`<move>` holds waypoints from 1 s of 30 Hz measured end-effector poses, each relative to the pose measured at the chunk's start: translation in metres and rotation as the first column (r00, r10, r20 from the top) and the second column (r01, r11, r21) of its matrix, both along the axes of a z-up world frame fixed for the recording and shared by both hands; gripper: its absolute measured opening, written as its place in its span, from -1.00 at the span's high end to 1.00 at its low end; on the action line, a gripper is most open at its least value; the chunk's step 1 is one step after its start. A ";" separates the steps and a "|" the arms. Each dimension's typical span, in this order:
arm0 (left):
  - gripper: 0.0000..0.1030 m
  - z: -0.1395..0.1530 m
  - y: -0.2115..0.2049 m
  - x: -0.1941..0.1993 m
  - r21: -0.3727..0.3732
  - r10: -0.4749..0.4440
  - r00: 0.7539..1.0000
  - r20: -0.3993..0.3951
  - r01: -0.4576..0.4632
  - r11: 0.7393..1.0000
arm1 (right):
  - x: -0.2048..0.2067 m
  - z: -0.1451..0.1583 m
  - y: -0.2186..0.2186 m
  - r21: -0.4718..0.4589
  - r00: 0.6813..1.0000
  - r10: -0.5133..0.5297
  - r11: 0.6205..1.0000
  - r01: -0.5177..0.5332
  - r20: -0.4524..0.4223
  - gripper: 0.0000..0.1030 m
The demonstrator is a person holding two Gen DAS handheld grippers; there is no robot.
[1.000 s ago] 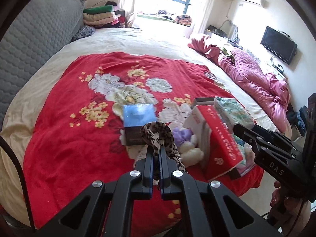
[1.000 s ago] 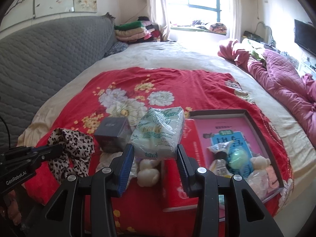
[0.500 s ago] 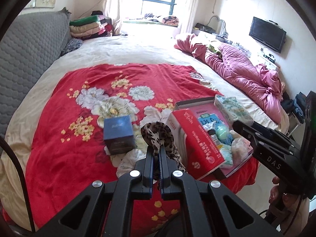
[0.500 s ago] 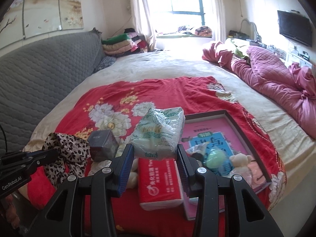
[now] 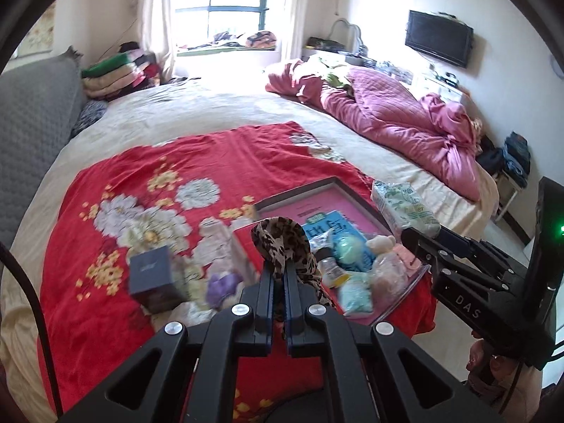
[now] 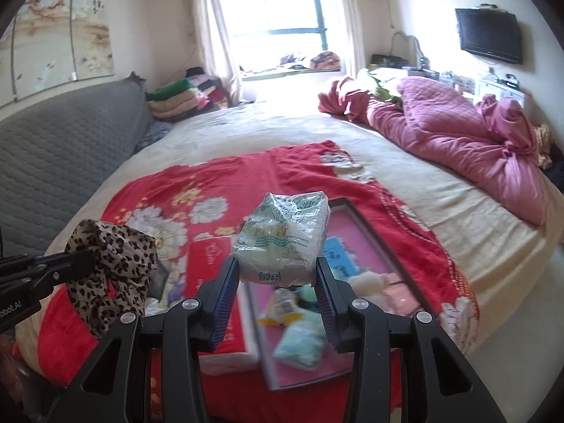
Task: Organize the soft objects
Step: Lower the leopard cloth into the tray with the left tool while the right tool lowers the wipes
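My left gripper (image 5: 278, 275) clenched on leopard scarf (image 5: 283, 243), right gripper (image 6: 276, 282) grasping tissue pack (image 6: 282, 238) — both lifted over the tray (image 6: 384, 243), likely for sorting.

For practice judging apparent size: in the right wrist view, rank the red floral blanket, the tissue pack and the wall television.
1. red floral blanket
2. tissue pack, enlarged by nearness, clamped in the right gripper
3. television

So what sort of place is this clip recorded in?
A lived-in home bedroom, most likely: a large bed with a grey padded headboard, a crumpled pink quilt on it, folded blankets stacked by the curtained window, and a wall-mounted TV.
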State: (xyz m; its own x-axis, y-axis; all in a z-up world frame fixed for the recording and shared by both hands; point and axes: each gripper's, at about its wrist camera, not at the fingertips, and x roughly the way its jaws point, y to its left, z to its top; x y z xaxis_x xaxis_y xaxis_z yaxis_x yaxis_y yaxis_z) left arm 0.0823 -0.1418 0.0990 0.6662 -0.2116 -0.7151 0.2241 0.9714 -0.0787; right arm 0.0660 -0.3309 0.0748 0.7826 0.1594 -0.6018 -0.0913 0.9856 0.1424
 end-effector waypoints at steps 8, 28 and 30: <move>0.91 -0.009 -0.039 0.019 0.004 -0.062 0.998 -0.024 0.062 0.998 | -0.005 -0.002 -0.044 0.002 0.996 -0.089 0.996 0.089 0.006 0.14; 0.91 -0.059 -0.112 0.061 0.054 -0.171 0.979 -0.108 0.178 0.983 | 0.000 -0.027 -0.098 0.042 0.986 -0.161 0.986 0.163 -0.035 0.14; 0.91 -0.067 -0.115 0.066 0.056 -0.173 0.977 -0.124 0.181 0.982 | 0.001 -0.031 -0.098 0.039 0.987 -0.157 0.987 0.159 -0.042 0.14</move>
